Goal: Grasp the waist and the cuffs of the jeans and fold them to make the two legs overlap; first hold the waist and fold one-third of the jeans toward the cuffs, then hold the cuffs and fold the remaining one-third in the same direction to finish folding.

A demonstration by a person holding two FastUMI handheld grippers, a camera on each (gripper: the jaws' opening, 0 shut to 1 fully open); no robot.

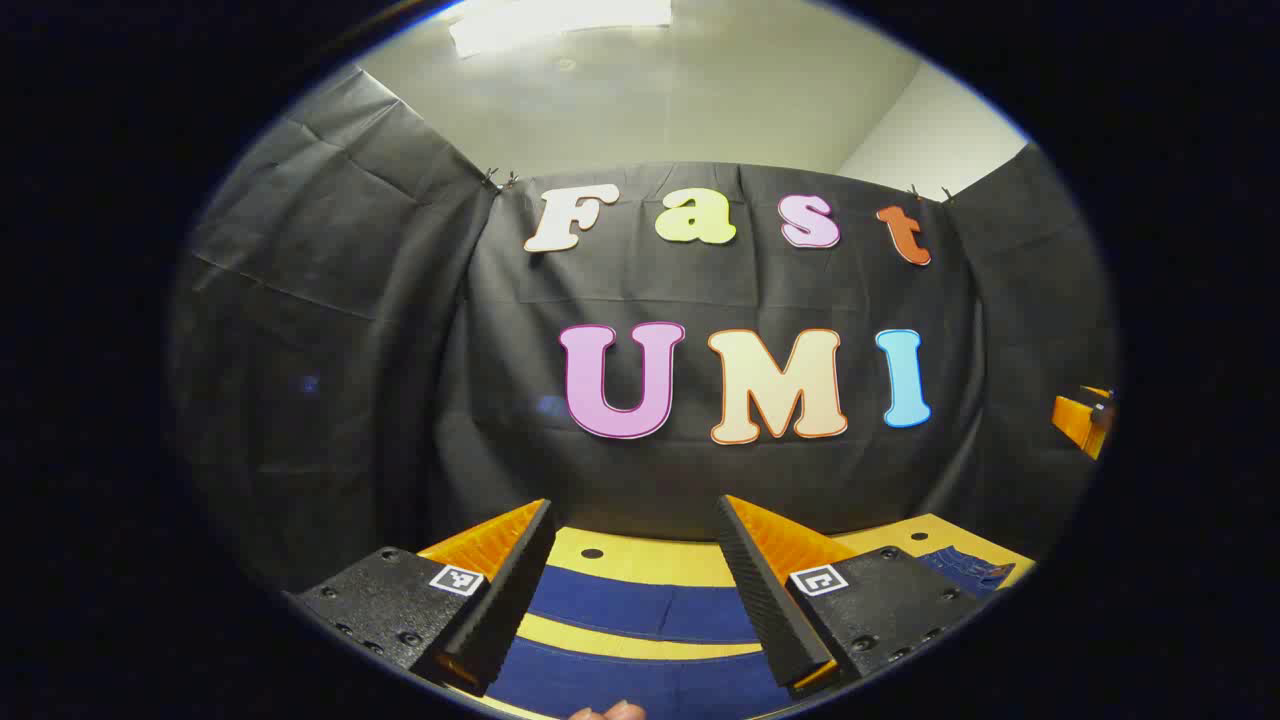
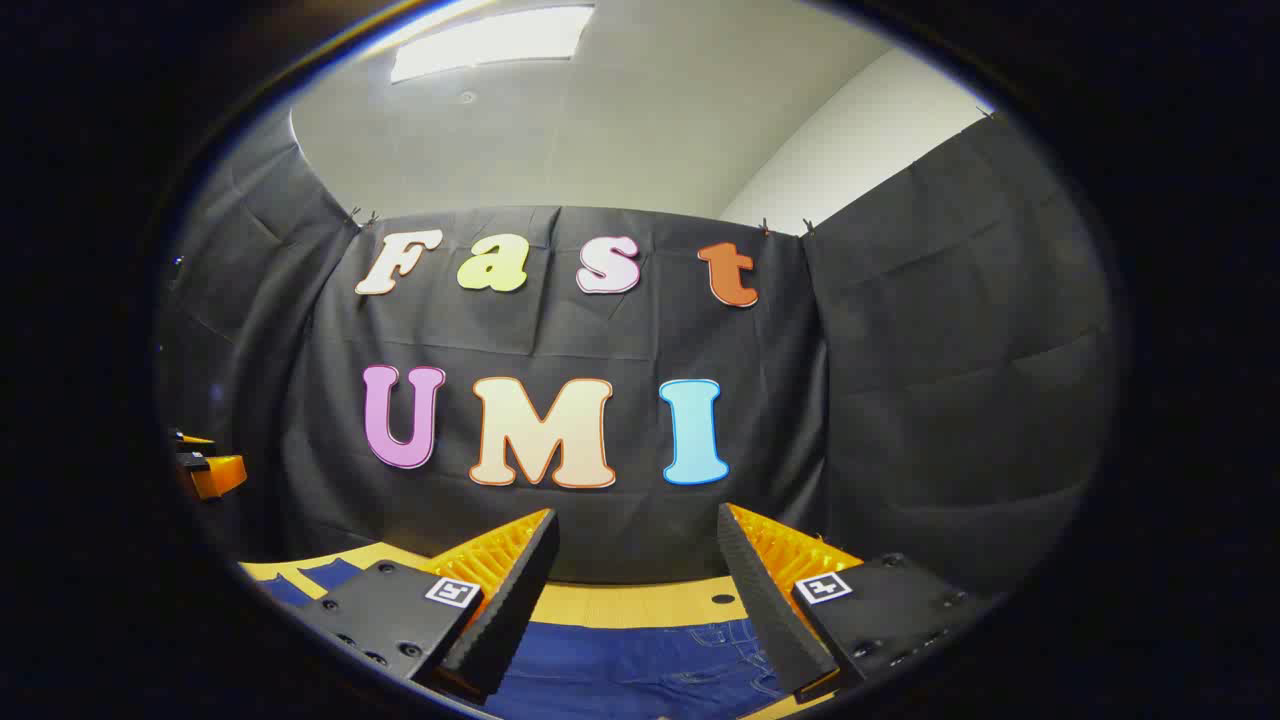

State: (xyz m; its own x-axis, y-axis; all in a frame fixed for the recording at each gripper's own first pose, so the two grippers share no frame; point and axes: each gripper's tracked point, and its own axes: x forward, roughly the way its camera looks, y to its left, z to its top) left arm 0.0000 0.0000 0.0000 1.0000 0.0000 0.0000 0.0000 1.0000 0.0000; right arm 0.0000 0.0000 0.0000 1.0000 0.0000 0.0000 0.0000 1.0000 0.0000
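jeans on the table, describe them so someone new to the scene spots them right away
Below the black cloth wall lies a yellow table. Spread flat on it are the jeans, dark blue denim with stitched seams, the only fabric item on that yellow surface.

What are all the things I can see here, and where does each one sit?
jeans: one pair, dark blue, spread flat on the table under both tongs, two legs apart.
table: one, yellow, below the booth wall.
booth wall: black cloth, behind the table.
ceiling light: one, white, overhead.
left tongs: open, above the legs.
right tongs: open, above the stitched end.
fingertip: one, bottom edge of the left gripper view.
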